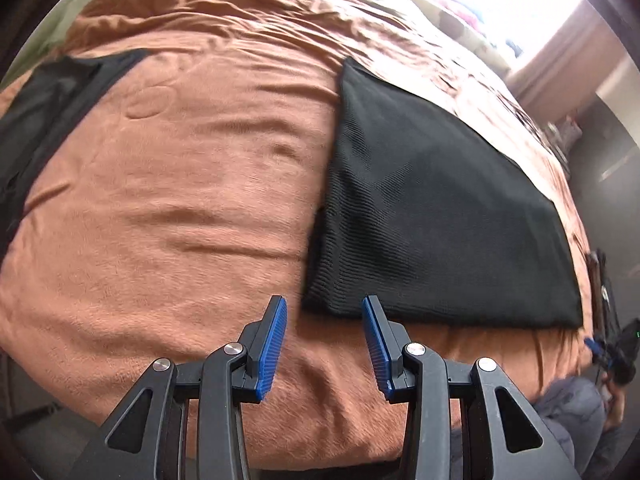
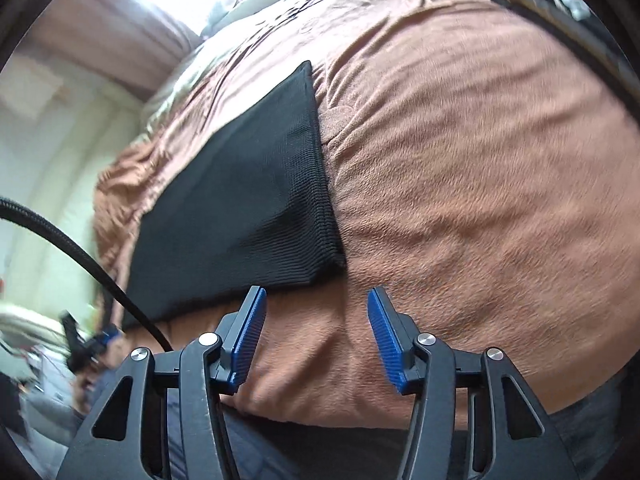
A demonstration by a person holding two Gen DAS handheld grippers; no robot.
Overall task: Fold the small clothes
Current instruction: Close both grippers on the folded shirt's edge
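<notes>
1. The left claw point(image 1: 324, 304) is released, its blue-padded fingers point(image 1: 272, 344) spread apart and gripping nothing, poised above the rust-brown blanket point(image 1: 168, 200) on the bed.
2. The right claw point(image 2: 316, 296) is likewise released and empty, over the same blanket point(image 2: 460, 200).
3. Just beyond the fingertips lies the folded black garment point(image 1: 436, 216), a flat, neat, roughly rectangular piece of fine ribbed knit, its edges straight and corners crisp. It rests on the blanket near the bed's front edge point(image 2: 240, 200).
4. Farther left, another dark garment point(image 1: 44, 120) lies spread on the blanket, well apart from the folded one.
</notes>
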